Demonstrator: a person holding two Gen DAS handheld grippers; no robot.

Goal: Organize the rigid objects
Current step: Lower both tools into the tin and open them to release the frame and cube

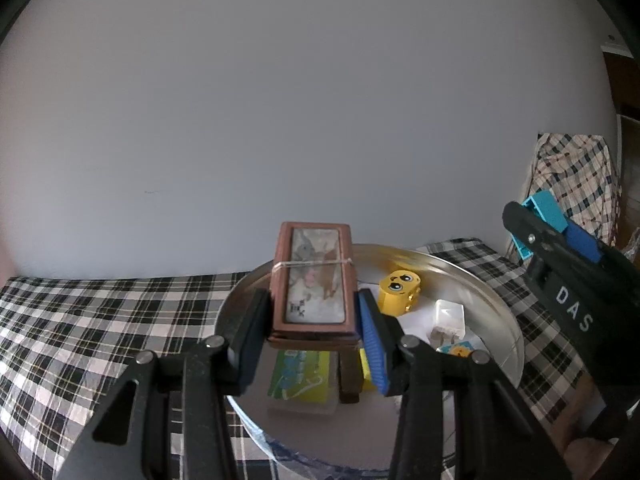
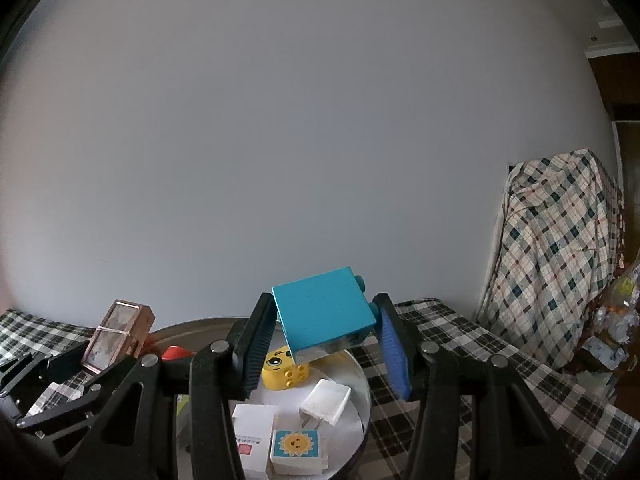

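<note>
Objects sit in and above a round metal tray (image 1: 502,320) that rests on a checked cloth (image 1: 80,320) covering the lower left of the left wrist view. At centre of that frame the left gripper (image 1: 314,340) is clamped on a brown framed box (image 1: 313,280) with a picture on its face and a rubber band across it, held upright above the tray. Below it, in the tray, lies a green card (image 1: 298,376). Right of the box a yellow face brick (image 1: 400,286) lies in the tray, and lower right of that a white charger (image 1: 448,318). At the right edge the right gripper (image 1: 560,236), seen from the side, carries a blue block (image 1: 546,208).

In the right wrist view, the framed box shows at lower left, tilted, in the left gripper's fingers (image 2: 72,354). At centre the right gripper (image 2: 324,336) is closed on the blue block, which is tilted and held above the tray. Just beneath it lies the yellow brick, and lower down the charger, a white box (image 2: 254,420) and a sun tile (image 2: 296,444) sit close together in the tray. At the right, a plaid cover (image 2: 560,248) drapes something tall
</note>
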